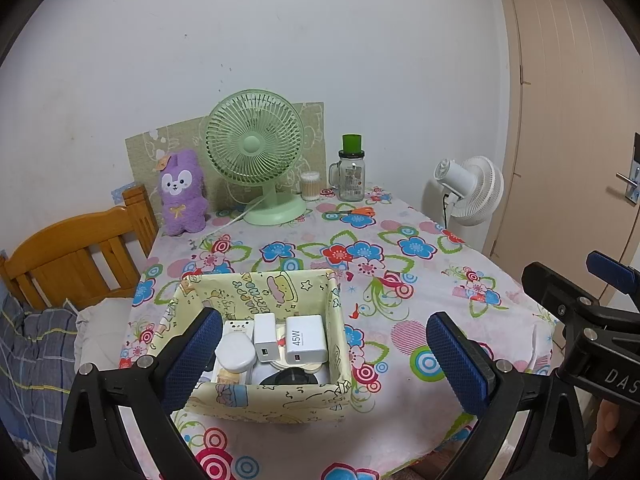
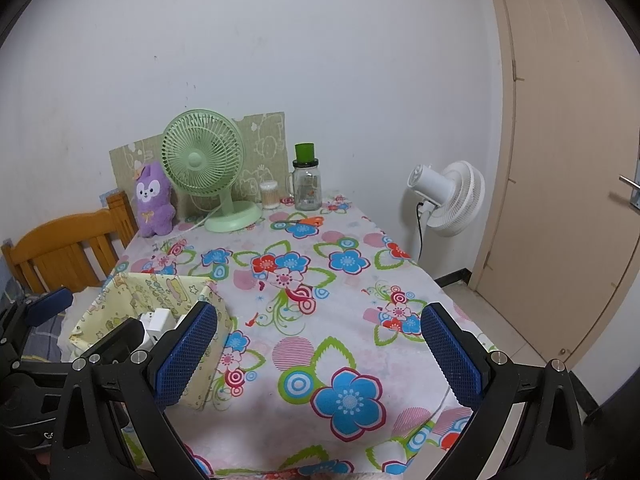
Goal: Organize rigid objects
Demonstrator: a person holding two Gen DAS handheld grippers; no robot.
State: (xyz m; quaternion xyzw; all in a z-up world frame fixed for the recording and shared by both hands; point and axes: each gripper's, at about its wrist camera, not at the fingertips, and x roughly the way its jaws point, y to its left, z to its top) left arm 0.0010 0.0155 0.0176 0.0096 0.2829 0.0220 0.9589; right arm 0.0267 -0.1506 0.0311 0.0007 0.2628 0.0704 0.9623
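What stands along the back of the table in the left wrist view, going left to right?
Purple plush bunny → pale green desk fan → clear tub of cotton swabs → glass mason jar with a green cap.

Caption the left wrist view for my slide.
Open left gripper above a yellow box holding white chargers.

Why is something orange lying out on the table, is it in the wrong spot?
Those are orange-handled scissors, lying loose on the flowery tablecloth near the glass jar. The chargers sit in the yellow box; the scissors do not.
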